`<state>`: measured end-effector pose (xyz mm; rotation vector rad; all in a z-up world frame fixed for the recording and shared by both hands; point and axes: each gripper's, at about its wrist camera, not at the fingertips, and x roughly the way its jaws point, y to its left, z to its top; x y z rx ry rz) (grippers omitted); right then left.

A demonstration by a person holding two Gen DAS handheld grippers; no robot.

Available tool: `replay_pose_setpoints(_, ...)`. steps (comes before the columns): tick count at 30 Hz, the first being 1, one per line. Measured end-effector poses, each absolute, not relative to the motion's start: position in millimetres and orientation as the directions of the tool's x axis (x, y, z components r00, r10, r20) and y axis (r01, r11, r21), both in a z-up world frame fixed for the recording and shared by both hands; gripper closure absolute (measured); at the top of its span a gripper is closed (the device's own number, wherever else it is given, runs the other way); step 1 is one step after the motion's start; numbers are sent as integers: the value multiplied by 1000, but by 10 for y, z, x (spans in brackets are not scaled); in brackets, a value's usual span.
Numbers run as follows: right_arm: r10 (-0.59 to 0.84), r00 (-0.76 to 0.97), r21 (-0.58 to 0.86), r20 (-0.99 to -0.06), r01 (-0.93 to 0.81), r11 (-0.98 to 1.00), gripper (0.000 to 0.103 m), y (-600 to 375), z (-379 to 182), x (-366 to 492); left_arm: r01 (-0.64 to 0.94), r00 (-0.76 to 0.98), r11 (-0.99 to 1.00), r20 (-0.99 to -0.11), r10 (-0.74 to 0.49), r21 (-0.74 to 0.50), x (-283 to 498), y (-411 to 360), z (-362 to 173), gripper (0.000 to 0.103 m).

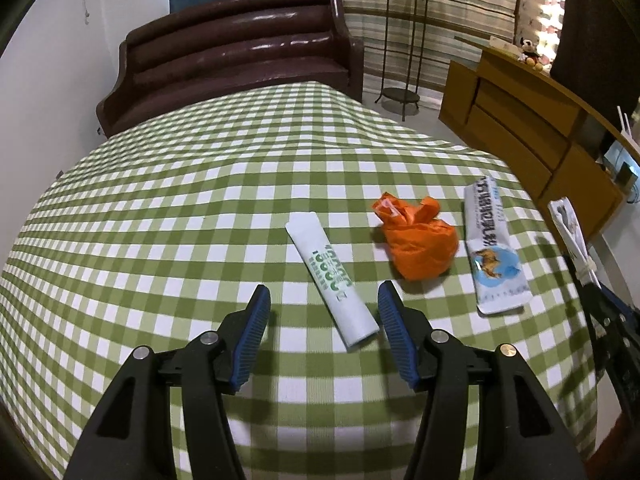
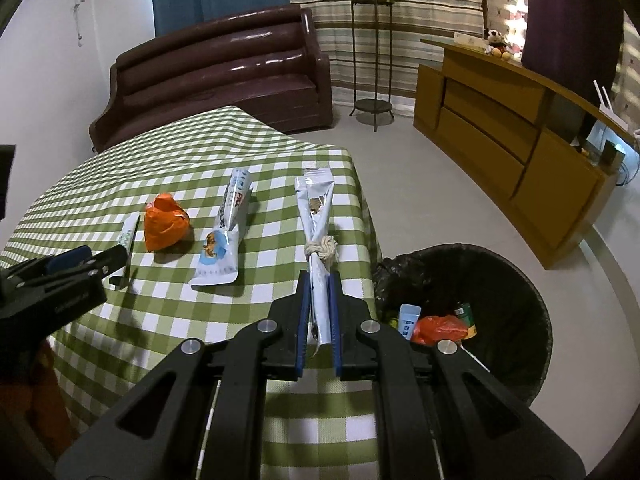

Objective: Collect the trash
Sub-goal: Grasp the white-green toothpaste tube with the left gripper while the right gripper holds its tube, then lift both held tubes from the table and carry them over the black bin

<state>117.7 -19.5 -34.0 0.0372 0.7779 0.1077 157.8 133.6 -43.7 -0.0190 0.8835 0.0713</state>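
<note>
On the green checked tablecloth (image 1: 160, 208) lie a white tube with green print (image 1: 334, 276), a crumpled orange bag (image 1: 418, 236) and a flat white-and-blue packet (image 1: 492, 248). My left gripper (image 1: 324, 300) is open, low over the cloth, its fingers either side of the tube's near end. My right gripper (image 2: 319, 280) is shut on a silvery wrapper tied with string (image 2: 316, 216), held above the table's right edge (image 2: 360, 208). The orange bag (image 2: 164, 222), the packet (image 2: 224, 240) and the tube (image 2: 129, 234) also show in the right wrist view. The left gripper (image 2: 86, 260) shows there at the left.
A black-lined waste bin (image 2: 500, 280) stands on the floor right of the table, holding an orange bag, a small blue carton and a can. A dark brown sofa (image 1: 240, 52) is beyond the table. A wooden cabinet (image 2: 500, 132) and a plant stand (image 2: 372, 60) are at the right.
</note>
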Motion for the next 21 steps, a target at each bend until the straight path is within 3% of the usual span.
replay_pose_setpoints(4, 120, 702, 83, -702, -87, 993, 94, -210, -358, 1194, -80, 615, 997, -787, 45, -6, 1645, 1405, -480, 49)
replay_pose_setpoints(9, 125, 696, 92, -707, -84, 992, 94, -247, -366, 1232, -45, 608, 999, -793, 15, -15, 1636, 1421, -511, 76)
replay_pose_setpoints(12, 125, 695, 94, -708, -84, 992, 93, -251, -362, 1236, -29, 610, 999, -792, -1, -23, 1594, 1426, -515, 84)
replay_pose_setpoints(21, 122, 695, 91, -708, -82, 992, 94, -271, -347, 1228, 14, 627, 1000, -779, 7, 21, 1402, 1333, -517, 88)
